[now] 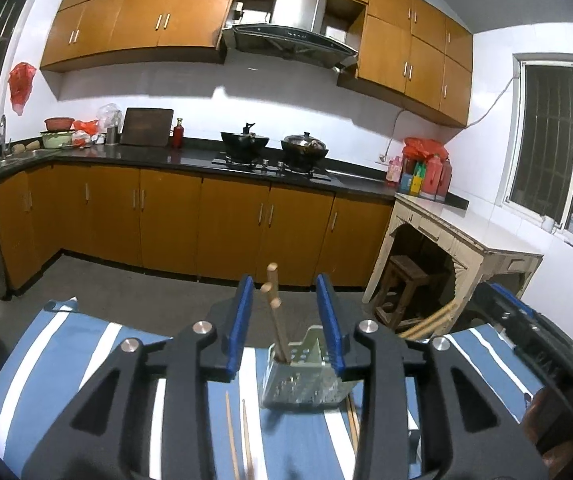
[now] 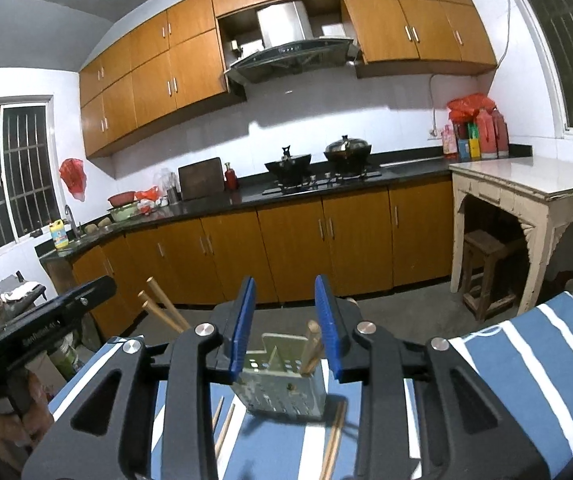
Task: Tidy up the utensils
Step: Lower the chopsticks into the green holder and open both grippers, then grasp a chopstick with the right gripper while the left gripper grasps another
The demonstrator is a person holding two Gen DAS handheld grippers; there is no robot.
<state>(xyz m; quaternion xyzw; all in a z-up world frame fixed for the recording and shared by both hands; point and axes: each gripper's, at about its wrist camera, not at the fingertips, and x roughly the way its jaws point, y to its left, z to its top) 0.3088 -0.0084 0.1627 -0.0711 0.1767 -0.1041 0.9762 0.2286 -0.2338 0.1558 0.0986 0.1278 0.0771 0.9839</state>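
Note:
A perforated metal utensil holder [image 1: 300, 376] stands on a blue and white striped cloth [image 1: 86, 344]. Wooden chopsticks [image 1: 275, 312] stand in it. Loose chopsticks [image 1: 235, 432] lie flat on the cloth in front of it. My left gripper [image 1: 289, 300] is open and empty above the holder. In the right wrist view the holder [image 2: 282, 380] holds chopsticks [image 2: 312, 346], and loose chopsticks [image 2: 336, 436] lie by it. My right gripper [image 2: 285, 304] is open and empty above the holder. The right wrist view shows the left gripper's black body [image 2: 42, 320] at the left beside chopsticks [image 2: 162, 306].
Orange kitchen cabinets [image 1: 206, 220] and a dark counter with two pans [image 1: 274, 146] stand beyond the floor. A cream side table [image 1: 466, 240] with a wooden stool [image 1: 406, 288] under it is at the right. The right gripper's body [image 1: 534, 332] is at the right edge.

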